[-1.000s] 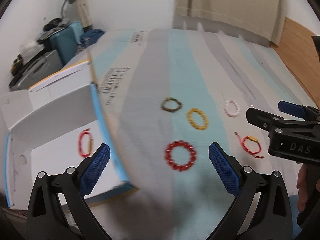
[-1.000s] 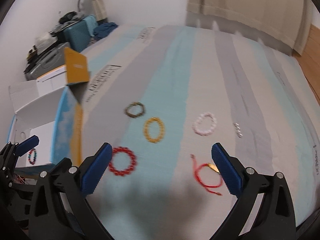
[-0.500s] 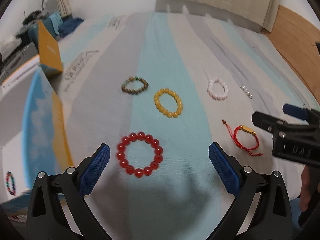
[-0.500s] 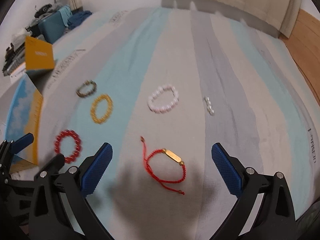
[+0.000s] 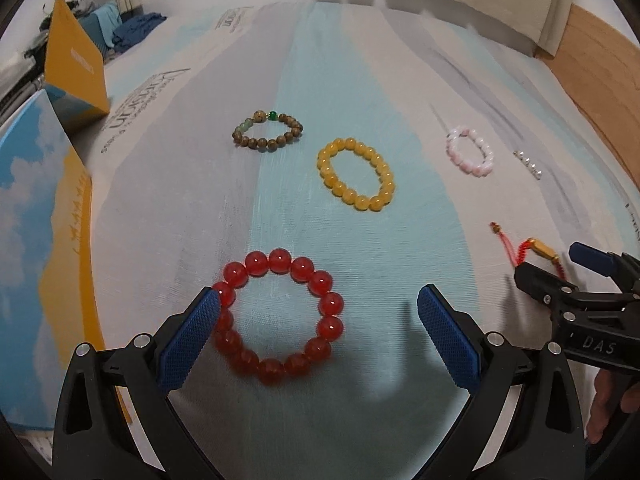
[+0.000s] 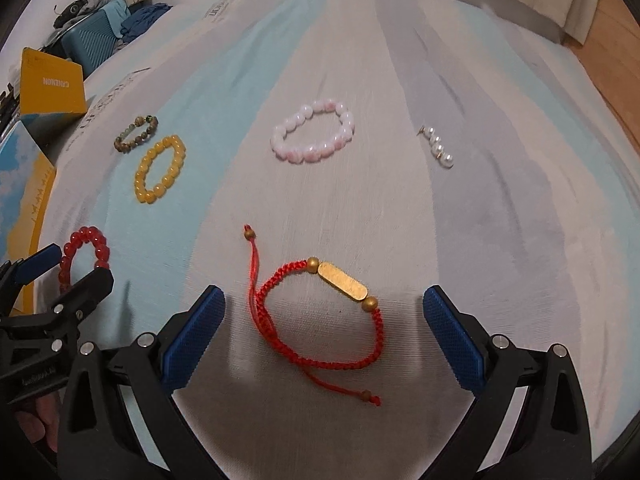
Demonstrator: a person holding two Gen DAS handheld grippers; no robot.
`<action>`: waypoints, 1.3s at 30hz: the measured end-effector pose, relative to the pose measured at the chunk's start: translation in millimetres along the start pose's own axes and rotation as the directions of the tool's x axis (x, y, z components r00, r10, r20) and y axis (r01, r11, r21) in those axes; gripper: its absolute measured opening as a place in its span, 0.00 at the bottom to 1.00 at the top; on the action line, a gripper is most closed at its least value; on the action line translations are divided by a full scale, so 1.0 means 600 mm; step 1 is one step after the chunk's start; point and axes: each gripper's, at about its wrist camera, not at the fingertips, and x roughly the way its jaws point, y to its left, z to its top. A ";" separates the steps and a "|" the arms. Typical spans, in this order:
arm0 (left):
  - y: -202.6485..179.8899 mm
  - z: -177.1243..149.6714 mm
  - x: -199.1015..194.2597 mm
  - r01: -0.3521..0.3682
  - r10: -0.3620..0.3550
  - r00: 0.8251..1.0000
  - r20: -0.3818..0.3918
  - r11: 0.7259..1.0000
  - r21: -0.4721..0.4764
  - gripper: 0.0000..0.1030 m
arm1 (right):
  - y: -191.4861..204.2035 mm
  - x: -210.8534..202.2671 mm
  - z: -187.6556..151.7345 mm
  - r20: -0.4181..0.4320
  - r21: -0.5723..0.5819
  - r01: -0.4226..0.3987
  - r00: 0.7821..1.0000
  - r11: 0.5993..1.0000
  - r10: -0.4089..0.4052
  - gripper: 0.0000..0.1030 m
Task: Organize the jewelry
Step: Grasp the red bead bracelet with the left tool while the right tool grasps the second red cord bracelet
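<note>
Both grippers lowered and swung away from the box since a second ago, now low over the bed. Left gripper (image 5: 318, 314) spread wide around the red beads (image 5: 279, 317), left pad touching them. Right gripper (image 6: 323, 320) also spread wide, straddling the cord bracelet (image 6: 320, 316), right of the red beads. Beyond the red beads: yellow beads (image 5: 356, 174), brown beads (image 5: 267, 131); far right of them, pink beads (image 6: 313, 137) and pearls (image 6: 438, 147). Box (image 5: 38, 216) left of the red beads. Likely two pickups imminent.
</note>
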 end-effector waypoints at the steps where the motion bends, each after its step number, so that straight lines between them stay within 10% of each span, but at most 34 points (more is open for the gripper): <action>1: -0.002 -0.001 0.003 -0.014 0.014 1.000 0.007 1.000 0.017 0.94 | -0.002 0.006 -0.002 -0.004 0.009 -0.009 1.000 1.000 0.009 0.93; 11: -0.014 -0.014 0.008 -0.059 0.058 0.998 0.026 0.996 0.061 0.89 | -0.010 0.015 -0.007 -0.009 0.013 -0.015 1.000 1.000 0.015 0.65; 15: -0.014 -0.016 0.002 -0.079 0.078 0.997 0.026 0.995 0.068 0.70 | -0.014 0.014 -0.004 -0.010 0.014 -0.002 1.000 1.000 0.003 0.43; 18: -0.006 -0.017 0.009 -0.031 0.032 0.999 -0.021 0.999 0.042 0.35 | -0.020 0.013 -0.002 -0.008 0.015 0.001 1.000 1.000 -0.001 0.29; 21: -0.001 -0.018 0.013 -0.018 0.019 0.999 -0.038 1.000 0.021 0.31 | -0.023 0.013 -0.001 -0.006 0.019 0.007 1.000 1.000 -0.007 0.16; 25: 0.001 -0.018 0.015 -0.020 0.021 0.999 -0.048 1.000 0.007 0.12 | -0.026 0.012 0.000 0.000 0.021 0.002 1.000 1.000 -0.002 0.12; 39: -0.001 -0.017 -0.001 0.022 -0.022 0.999 -0.038 1.000 -0.005 0.12 | -0.036 -0.002 0.006 0.029 0.065 -0.033 0.999 0.997 0.032 0.10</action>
